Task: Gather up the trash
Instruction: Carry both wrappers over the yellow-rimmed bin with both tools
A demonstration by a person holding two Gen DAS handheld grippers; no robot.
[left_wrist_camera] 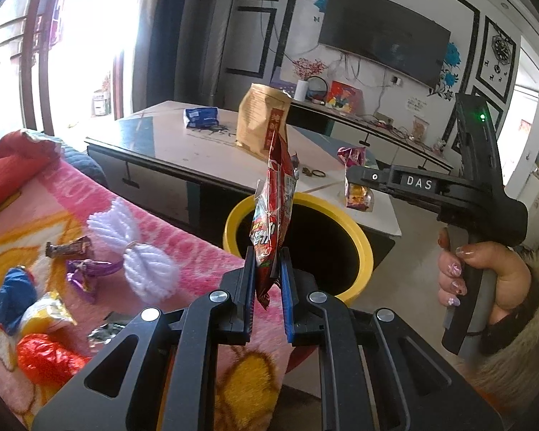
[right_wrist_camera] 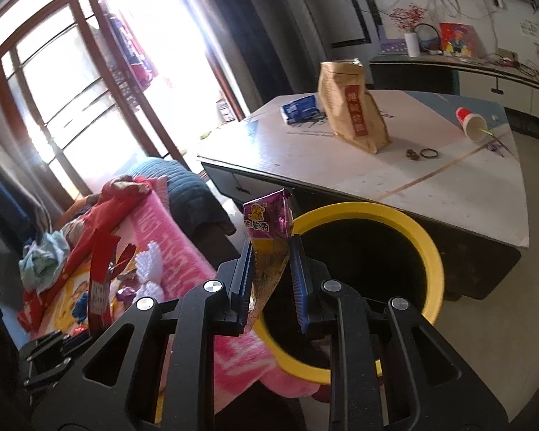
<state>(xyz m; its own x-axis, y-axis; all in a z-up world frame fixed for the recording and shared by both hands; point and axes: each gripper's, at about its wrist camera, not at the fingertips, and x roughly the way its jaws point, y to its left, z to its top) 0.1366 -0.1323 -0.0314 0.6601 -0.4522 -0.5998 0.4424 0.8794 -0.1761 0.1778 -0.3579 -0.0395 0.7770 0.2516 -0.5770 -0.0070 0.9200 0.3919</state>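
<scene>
My left gripper is shut on a red snack wrapper that stands up from the pads, over the near left side of a yellow-rimmed bin with a dark inside. At the right of the left wrist view, a hand holds my right gripper level above the bin's far side. It is shut on a purple and yellow wrapper. The right wrist view shows that purple wrapper pinched in my right gripper beside the bin's rim. The red wrapper shows at lower left.
A pink blanket left of the bin bears several loose wrappers, among them a brown one, a purple one and a red one. Behind the bin a low table carries a brown paper bag, a blue packet and a tipped paper cup.
</scene>
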